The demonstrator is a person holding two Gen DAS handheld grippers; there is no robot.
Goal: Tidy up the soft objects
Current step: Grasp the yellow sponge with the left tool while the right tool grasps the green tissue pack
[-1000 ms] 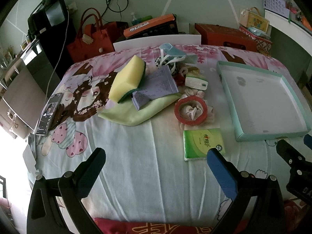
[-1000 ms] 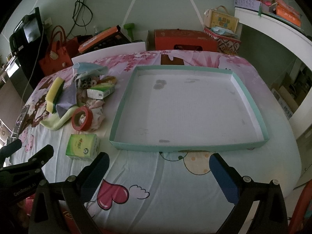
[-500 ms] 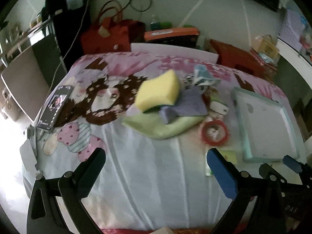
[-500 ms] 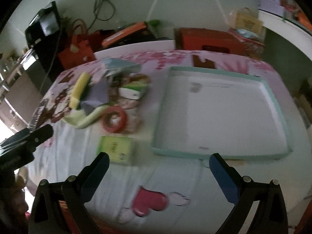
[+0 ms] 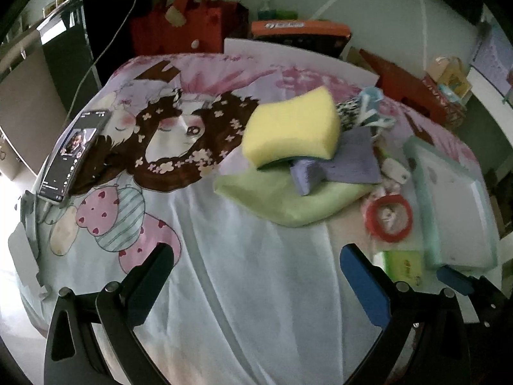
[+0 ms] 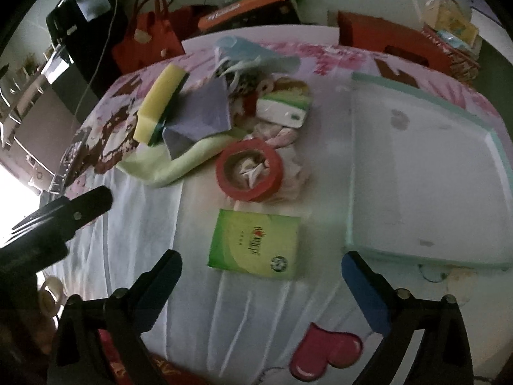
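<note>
Jaws spread on both, cartoon bedsheet (image 5: 224, 256), teal tray (image 6: 423, 253), red bag (image 5: 179, 32)

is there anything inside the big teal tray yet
No, the teal tray holds nothing; the sponge, cloths and tissue pack all lie outside it.

I'm looking out across a table under a cartoon-print cloth (image 5: 224, 288), pale green wall (image 5: 368, 6) rising behind it. Harsh daylight is blowing out the far left edge. A red handbag (image 5: 189, 29) is leaning by the wall beside an orange box (image 5: 298, 30), cables dangling above, and a dark cabinet (image 6: 80, 25) is standing at left.
</note>
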